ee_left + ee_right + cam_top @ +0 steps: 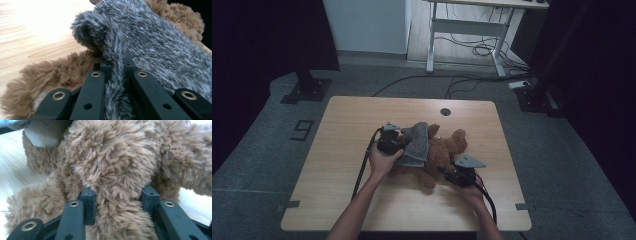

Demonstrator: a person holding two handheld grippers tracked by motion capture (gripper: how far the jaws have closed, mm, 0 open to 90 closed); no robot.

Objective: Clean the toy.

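Left gripper [114,65] jaws are clamped tight on a pinched fold of the grey fuzzy cloth [160,47], which drapes over the brown teddy bear [443,152] lying mid-bench. Right gripper [117,195] jaws straddle a thick furry limb of the bear [112,165], pads touching the fur on both sides, so it is gripping that limb, though how firmly I cannot tell. In the high view the left gripper [398,140] sits at the cloth's [417,145] left edge, the right gripper [451,174] at the bear's near right side, all on the wooden bench [337,150].
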